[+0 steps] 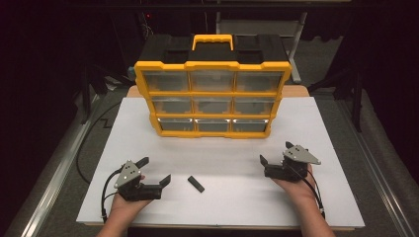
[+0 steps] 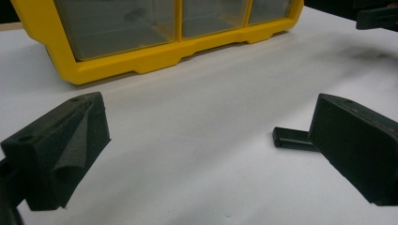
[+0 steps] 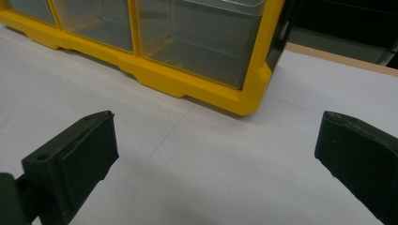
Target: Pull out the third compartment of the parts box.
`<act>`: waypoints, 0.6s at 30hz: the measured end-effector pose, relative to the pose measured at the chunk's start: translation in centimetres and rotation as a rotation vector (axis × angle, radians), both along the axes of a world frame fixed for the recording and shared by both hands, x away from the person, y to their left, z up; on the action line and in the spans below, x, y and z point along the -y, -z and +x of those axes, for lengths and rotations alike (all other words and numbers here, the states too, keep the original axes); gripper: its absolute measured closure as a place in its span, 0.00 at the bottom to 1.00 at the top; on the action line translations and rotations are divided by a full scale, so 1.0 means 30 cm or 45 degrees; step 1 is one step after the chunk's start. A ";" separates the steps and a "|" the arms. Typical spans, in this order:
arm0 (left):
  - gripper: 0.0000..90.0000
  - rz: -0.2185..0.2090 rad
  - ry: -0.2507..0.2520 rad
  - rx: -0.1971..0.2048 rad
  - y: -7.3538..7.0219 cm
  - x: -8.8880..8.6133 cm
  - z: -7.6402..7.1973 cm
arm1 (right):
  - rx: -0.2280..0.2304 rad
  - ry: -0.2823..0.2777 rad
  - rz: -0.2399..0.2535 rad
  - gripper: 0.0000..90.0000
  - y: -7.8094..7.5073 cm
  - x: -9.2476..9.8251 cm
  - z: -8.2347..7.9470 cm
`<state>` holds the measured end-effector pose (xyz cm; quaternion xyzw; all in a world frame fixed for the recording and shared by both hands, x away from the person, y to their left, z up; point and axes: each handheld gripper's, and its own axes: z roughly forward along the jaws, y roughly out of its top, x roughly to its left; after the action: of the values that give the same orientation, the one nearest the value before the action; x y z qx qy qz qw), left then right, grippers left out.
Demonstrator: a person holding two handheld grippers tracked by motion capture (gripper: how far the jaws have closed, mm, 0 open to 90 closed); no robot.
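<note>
one small black bar [image 1: 195, 183], flat, rectangular

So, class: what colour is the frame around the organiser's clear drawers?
Yellow. The organiser's frame shows best in the high view.

- 1 organizer [image 1: 212, 64], yellow frame, standing upright at the back of the bench [image 1: 316, 197].
- 9 clear drawers [image 1: 212, 104] in its front: 3 rows of 3.
- 1 yellow handle [image 1: 212, 38] on top of it.
- 1 small black bar [image 1: 196, 184] lying flat on the bench.
- 2 tongs: 1 left [image 1: 154, 170], 1 right [image 1: 275, 152], each with 2 black jaws set wide apart.
- 2 hands, 1 on each.
- 1 white bench.
</note>
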<state>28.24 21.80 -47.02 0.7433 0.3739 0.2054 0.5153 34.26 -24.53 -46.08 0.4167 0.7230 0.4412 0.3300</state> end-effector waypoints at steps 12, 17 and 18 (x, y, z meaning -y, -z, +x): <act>0.00 0.001 -0.002 -0.003 0.002 0.001 0.002 | -0.010 0.038 -0.003 0.00 -0.010 -0.014 0.106; 0.00 -0.001 -0.008 -0.007 0.007 -0.003 0.004 | -0.002 0.058 -0.010 0.00 -0.017 -0.008 0.114; 0.00 -0.004 -0.009 -0.007 0.007 -0.004 0.004 | 0.001 0.053 -0.018 0.00 -0.018 -0.007 0.112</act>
<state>28.36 21.93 -47.22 0.7419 0.3782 0.2045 0.5146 37.63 -24.32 -45.53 0.4292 0.7172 0.4292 0.3424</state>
